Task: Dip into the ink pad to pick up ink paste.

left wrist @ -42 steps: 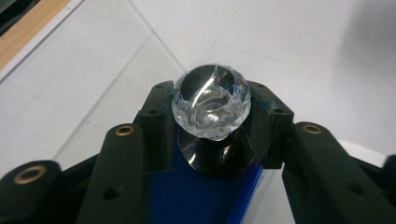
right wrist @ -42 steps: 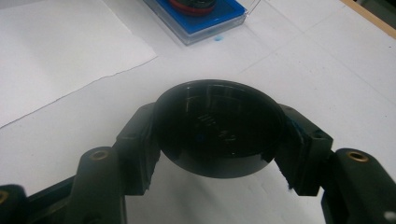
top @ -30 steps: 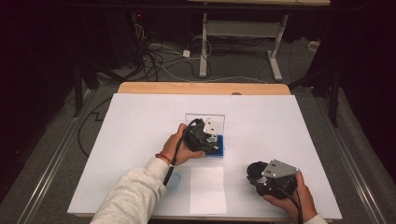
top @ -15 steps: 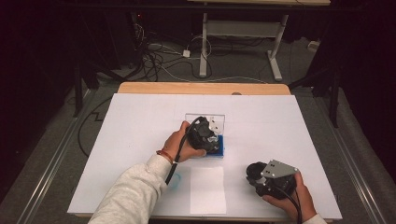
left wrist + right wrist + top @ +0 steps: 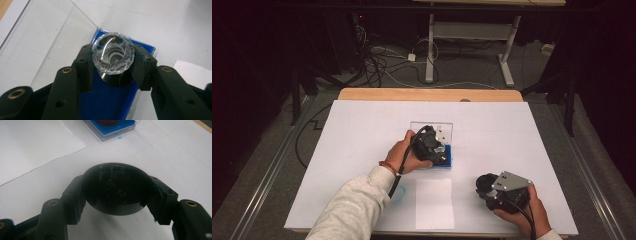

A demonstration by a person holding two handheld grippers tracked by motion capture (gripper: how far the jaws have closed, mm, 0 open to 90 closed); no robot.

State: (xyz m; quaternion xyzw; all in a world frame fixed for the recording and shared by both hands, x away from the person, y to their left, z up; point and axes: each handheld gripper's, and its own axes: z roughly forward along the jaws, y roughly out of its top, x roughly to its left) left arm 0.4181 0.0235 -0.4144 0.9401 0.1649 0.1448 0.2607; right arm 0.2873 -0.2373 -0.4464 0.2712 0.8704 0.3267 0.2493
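My left gripper (image 5: pixel 441 148) (image 5: pixel 113 65) is shut on a clear round glass piece (image 5: pixel 113 55) with a ridged rim and a dark round part under it. It holds the piece just over the blue lining (image 5: pixel 107 100) of a shallow clear box (image 5: pixel 448 161) at the middle of the table. The box's clear lid (image 5: pixel 432 127) (image 5: pixel 47 37) stands open behind it. Near the front right edge, my right gripper (image 5: pixel 486 185) (image 5: pixel 117 198) is shut on a glossy black round dome (image 5: pixel 116 191), low over the white tabletop. The same blue box (image 5: pixel 112 127) lies farther off in the right gripper view.
A loose white paper sheet (image 5: pixel 434 202) (image 5: pixel 30 145) lies at the front middle, between the two hands. A faint blue smudge (image 5: pixel 399 195) marks the white table cover (image 5: pixel 362 130) beside the left sleeve. A wooden strip (image 5: pixel 427 94) runs along the far edge; cables lie on the floor beyond.
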